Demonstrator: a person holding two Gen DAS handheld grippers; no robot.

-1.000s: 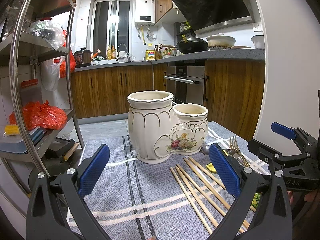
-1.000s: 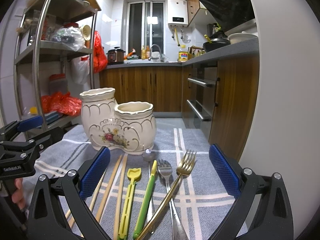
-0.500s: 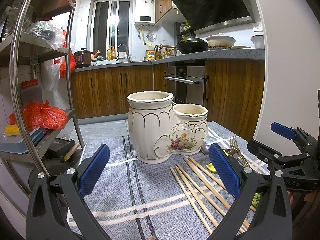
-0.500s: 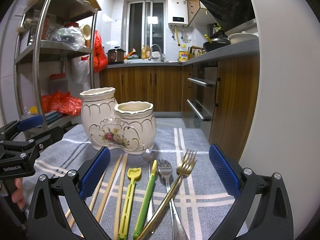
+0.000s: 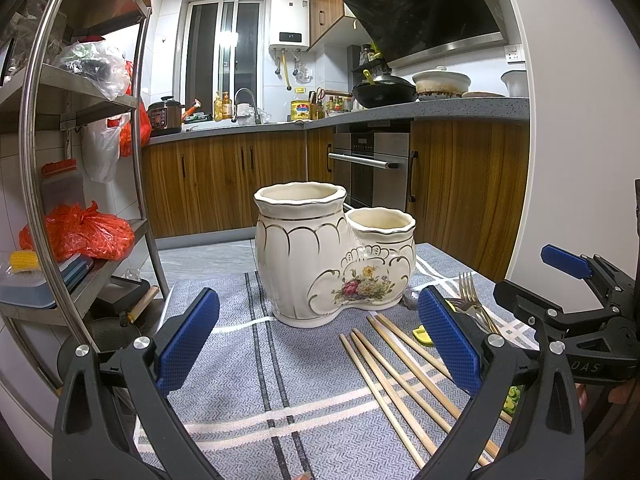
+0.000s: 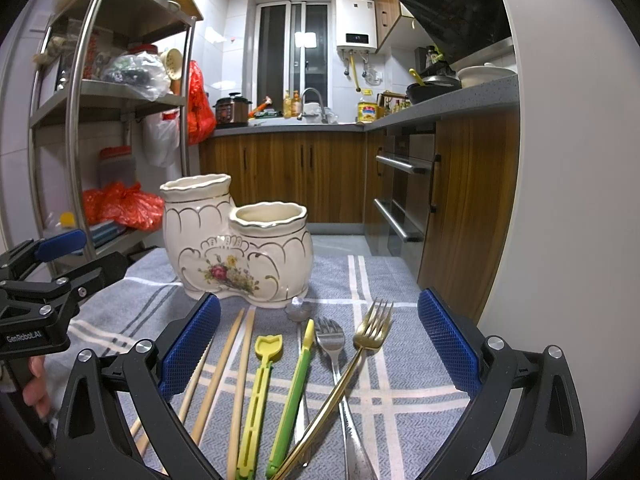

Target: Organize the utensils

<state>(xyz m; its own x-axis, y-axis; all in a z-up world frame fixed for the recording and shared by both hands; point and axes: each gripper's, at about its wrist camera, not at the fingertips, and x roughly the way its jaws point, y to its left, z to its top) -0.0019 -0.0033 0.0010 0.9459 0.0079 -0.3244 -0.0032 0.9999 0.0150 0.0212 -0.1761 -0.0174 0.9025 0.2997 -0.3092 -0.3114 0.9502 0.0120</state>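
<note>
A cream ceramic double-pot utensil holder with gold trim and a painted flower spray (image 5: 334, 268) (image 6: 236, 248) stands upright on the grey cloth with white and dark stripes (image 5: 240, 360) (image 6: 372, 280) that covers the tabletop, towards its far edge. Its taller pot is on the left and its shorter pot on the right, and both look empty as far as the rims show.

The utensils lie flat on the cloth on the near side of the holder, their heads pointing towards it. From left to right in the right wrist view there are pale wooden chopsticks (image 6: 240, 360) (image 5: 400, 372), a yellow plastic utensil with a tulip-shaped head (image 6: 260, 384), a green and yellow plastic utensil (image 6: 296, 384), a silver spoon (image 6: 298, 312) whose bowl lies just beside the holder's base, a silver fork (image 6: 332, 344) and a gold fork (image 6: 360, 356). The gold fork's handle runs slantwise across the silver fork's handle.

The left tongs (image 5: 318, 344) hover over the cloth before the holder, spread wide with nothing between the blue pads. The right tongs (image 6: 318, 348) are likewise spread wide and empty, low over the utensils near the tabletop's near edge. Each pair of tongs shows at the side of the other's view.
</note>
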